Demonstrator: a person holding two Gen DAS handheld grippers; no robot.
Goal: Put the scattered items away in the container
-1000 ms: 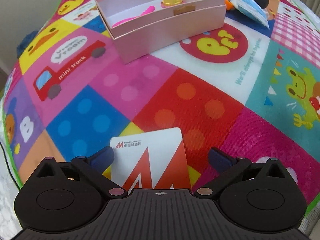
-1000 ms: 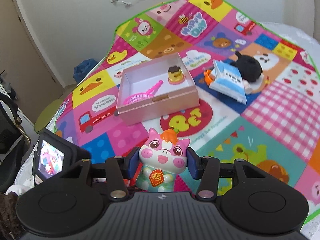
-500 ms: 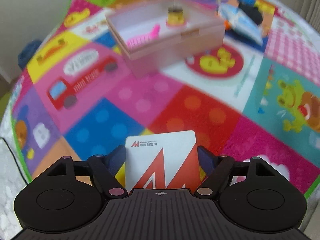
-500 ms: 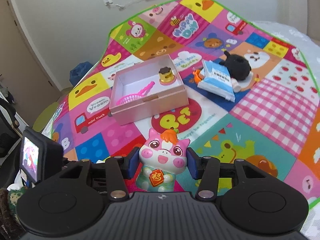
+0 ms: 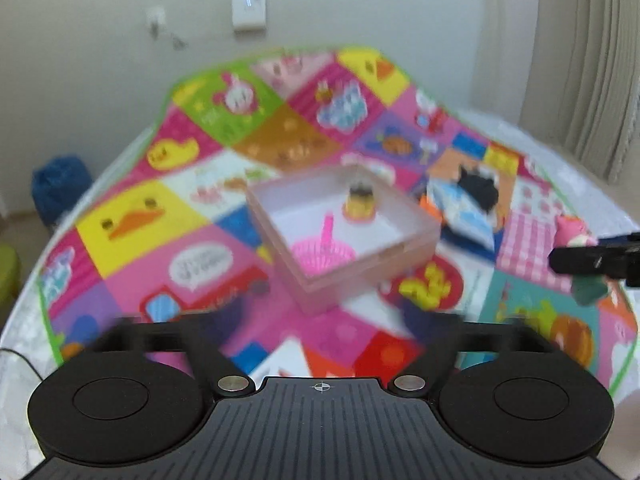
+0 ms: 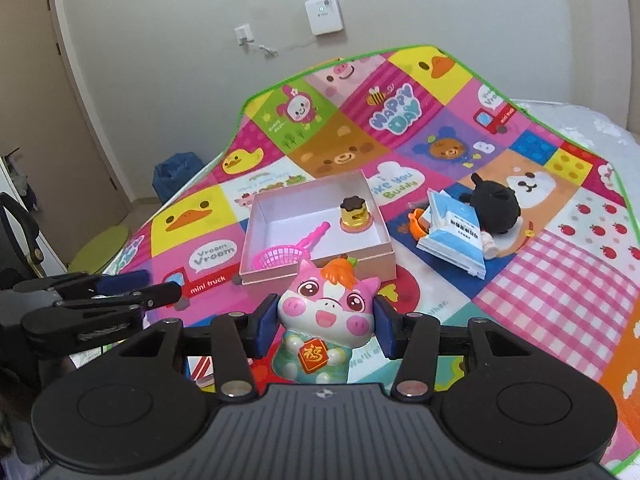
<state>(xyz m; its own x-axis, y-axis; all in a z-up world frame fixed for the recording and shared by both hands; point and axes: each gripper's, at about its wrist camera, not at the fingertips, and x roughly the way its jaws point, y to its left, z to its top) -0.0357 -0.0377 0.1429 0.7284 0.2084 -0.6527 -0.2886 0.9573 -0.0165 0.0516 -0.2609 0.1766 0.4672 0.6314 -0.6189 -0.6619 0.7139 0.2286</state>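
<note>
My left gripper [image 5: 324, 318] is blurred and its jaws are opening wide, with nothing pressed between them. The white and red card [image 5: 292, 362] lies on the play mat just below it. My right gripper [image 6: 326, 320] is shut on a pink cow toy [image 6: 328, 308] with an orange carrot on its head, held upright above the mat. The pink box [image 6: 320, 270] stands beyond it, holding a pink net scoop [image 6: 280, 256] and a yellow pudding toy [image 6: 354, 216]. In the right wrist view the left gripper [image 6: 148, 286] shows at the left, side-on.
To the right of the box, a blue tissue pack [image 6: 452, 240], a black plush [image 6: 494, 208] and a small orange item [image 6: 416, 220] lie on the colourful mat [image 6: 560, 300]. A wall stands behind the mat's far edge, and a blue bag [image 6: 176, 176] sits by the wall.
The left jaws closed around the card, then spread wide as the gripper rose and tipped up; the card stayed on the mat. The right gripper lifted the cow toy slightly.
</note>
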